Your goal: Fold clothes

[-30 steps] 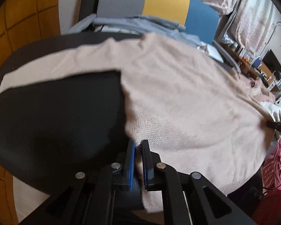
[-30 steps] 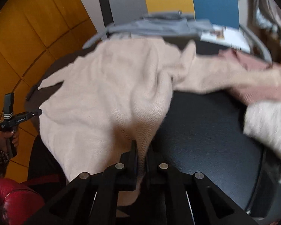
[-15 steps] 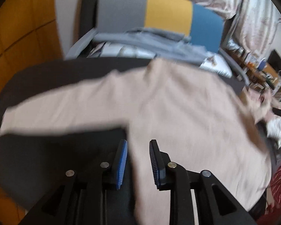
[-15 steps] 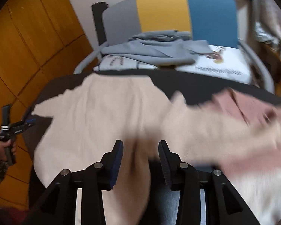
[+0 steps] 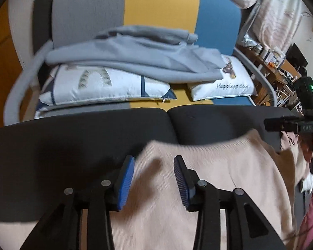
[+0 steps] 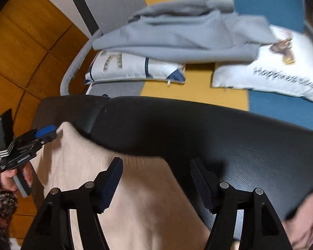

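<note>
Beside sweater [image 6: 77,162], left claw [image 6: 45,132] gaping.

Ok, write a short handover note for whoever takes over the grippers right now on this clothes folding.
Left gripper: open, empty, over the beige sweater.
Right gripper: open, empty, at the sweater's far edge.
The sweater lies on the black table, its far edge a ribbed band, with nothing gripping it.
Done: one fold appears laid, though blur hides the layers.
Left: check the shape, then probably fold again.
</note>
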